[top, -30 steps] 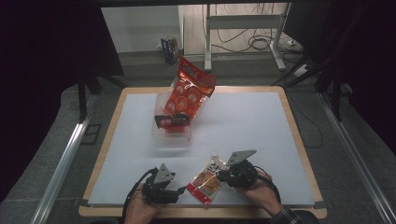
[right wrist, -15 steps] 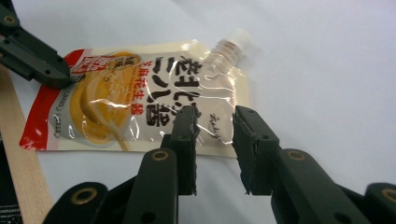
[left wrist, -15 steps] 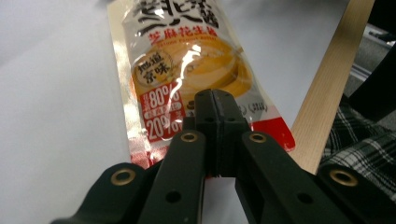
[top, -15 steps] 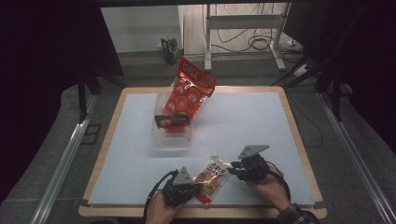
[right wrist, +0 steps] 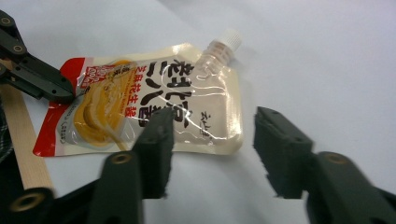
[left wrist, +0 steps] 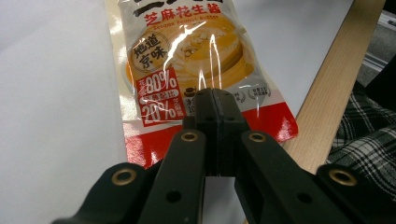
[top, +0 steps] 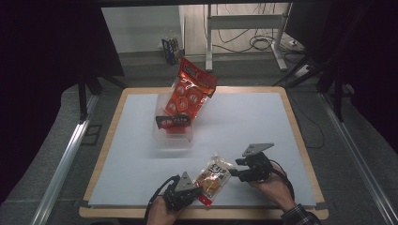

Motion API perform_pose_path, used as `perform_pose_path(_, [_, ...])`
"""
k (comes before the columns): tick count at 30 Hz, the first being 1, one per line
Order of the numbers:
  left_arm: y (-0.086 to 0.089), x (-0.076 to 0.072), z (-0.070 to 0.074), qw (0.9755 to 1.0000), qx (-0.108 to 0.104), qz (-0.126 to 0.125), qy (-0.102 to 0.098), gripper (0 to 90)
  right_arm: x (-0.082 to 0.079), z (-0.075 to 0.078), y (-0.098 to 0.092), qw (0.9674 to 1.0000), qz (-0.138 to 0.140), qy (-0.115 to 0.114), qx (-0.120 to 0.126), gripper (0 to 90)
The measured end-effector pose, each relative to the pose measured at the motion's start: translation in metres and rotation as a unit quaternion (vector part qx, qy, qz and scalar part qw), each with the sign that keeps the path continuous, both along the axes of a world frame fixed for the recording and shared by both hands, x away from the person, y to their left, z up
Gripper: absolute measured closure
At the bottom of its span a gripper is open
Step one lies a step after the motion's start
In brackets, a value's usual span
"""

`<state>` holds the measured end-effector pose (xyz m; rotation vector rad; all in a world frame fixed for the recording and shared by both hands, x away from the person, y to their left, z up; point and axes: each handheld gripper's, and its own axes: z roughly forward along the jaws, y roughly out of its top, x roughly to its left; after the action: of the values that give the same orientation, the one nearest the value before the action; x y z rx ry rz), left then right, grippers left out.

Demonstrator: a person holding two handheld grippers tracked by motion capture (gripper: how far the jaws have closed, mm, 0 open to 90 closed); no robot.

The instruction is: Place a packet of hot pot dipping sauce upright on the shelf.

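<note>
From the high view, the left gripper (top: pixel 195 192) sits at the near edge of the worktop (top: pixel 244 117), its jaws closed on the red bottom edge of a sauce pouch (top: pixel 213 176) that lies flat near that edge. The right gripper (top: pixel 237 169) is just beside the pouch's other side; its jaws have just been opening, and from here it is hard to say whether they touch the pouch. Farther back stands a clear plastic container (top: pixel 172 138) with a tall red snack bag (top: pixel 187 96) leaning in it. The worktop is white with a wooden rim; beyond it are dark curtains, a grey floor and a metal frame with cables.

In the left gripper view, the left gripper (left wrist: pixel 212 100) has its jaws pressed together on the sauce pouch (left wrist: pixel 187 51) just above its red band. The wooden rim (left wrist: pixel 336 88) and a plaid sleeve (left wrist: pixel 369 135) show at the right.

In the right gripper view, the right gripper (right wrist: pixel 212 135) stands about half open, nothing gripped; the sauce pouch (right wrist: pixel 154 116) lies just past its jaws, one jaw overlapping its print. Its white screw cap (right wrist: pixel 229 39) shows here, and the left gripper (right wrist: pixel 70 95) nips the red end.
</note>
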<state>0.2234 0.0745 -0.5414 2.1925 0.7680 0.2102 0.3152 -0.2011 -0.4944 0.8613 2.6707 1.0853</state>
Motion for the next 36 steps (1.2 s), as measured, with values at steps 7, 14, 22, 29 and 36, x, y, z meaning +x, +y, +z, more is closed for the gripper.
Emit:
perform_pose_path(7, [0.002,0.0,-0.002,0.9999,-0.013,0.007,0.009,90.0,0.012,-0.011,0.009,0.999,0.01,0.042,0.008,26.5])
perform_pose_path(14, [0.002,0.001,-0.002,0.9998,-0.014,0.004,0.012,90.0,0.021,-0.025,0.021,0.9971,0.026,0.072,0.007,24.4])
perform_pose_path(22, [0.001,0.0,-0.001,0.9999,-0.006,0.004,0.008,90.0,0.03,-0.027,0.028,0.9933,0.038,0.103,0.034,26.4])
perform_pose_path(29, [0.001,-0.001,-0.001,1.0,-0.002,0.001,0.007,90.0,0.035,-0.023,0.026,0.9908,0.03,0.122,0.051,39.2])
perform_pose_path(36, [0.001,0.0,-0.001,1.0,-0.001,-0.001,0.007,90.0,0.036,-0.024,0.029,0.9855,0.048,0.148,0.068,47.9])
